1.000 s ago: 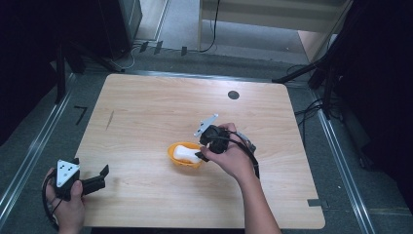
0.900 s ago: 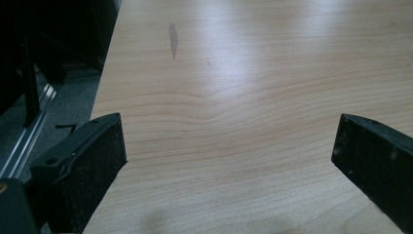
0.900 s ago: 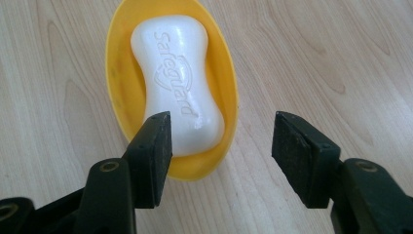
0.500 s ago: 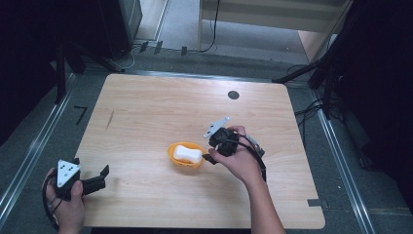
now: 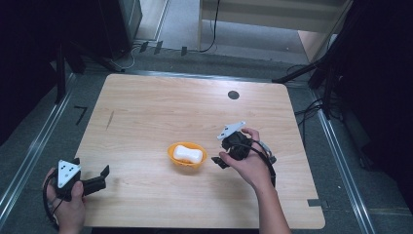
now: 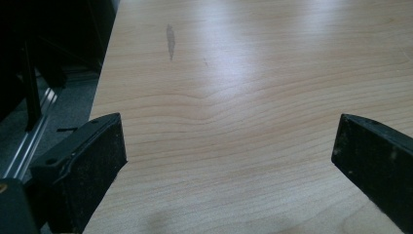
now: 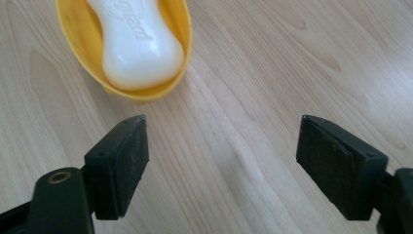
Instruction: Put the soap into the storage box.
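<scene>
Now my left gripper (image 5: 100, 176) rests wide apart and empty at the wooden table (image 5: 156, 107) edge. Near the middle, the white soap bar (image 5: 188, 154) lies in the small orange plastic dish (image 5: 187, 155). Just beside it, my right gripper (image 7: 221, 163) is spread and holds nothing. I think I should go slow and not bump the dish.

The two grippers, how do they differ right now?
The right gripper sits just right of the yellow dish holding the white soap; the left gripper rests at the table's near left edge, away from the dish. Both have their jaws spread wide, holding nothing.
</scene>
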A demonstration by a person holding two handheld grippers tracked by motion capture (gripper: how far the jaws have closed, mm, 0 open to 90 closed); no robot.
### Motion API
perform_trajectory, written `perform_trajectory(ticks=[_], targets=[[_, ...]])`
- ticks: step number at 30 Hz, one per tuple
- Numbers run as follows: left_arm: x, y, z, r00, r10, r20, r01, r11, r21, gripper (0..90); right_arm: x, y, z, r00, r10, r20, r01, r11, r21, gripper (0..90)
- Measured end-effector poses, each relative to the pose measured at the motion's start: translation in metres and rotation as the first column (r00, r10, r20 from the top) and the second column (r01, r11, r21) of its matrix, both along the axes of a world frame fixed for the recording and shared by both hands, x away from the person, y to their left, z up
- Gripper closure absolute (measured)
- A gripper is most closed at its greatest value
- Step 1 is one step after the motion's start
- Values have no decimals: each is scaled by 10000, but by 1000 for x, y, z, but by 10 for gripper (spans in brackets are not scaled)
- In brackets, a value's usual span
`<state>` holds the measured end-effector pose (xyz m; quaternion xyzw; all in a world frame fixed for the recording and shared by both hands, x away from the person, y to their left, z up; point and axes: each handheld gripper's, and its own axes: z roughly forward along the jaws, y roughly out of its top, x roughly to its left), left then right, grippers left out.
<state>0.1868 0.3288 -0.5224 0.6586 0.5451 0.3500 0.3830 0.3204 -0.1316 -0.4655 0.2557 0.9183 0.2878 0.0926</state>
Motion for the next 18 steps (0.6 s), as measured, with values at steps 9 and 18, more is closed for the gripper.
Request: perform_trajectory(ticks=[9,18], targets=[[-1,-1,0,9999,-116,104,115,9999,102,0,-7,-22,-8,9980,-631,23,630,9975,326,148],[-1,-2,0,9999,-135,75,134,9997,185,0,-15,-43,-16,9953,-967,51,962,9931,664,138]])
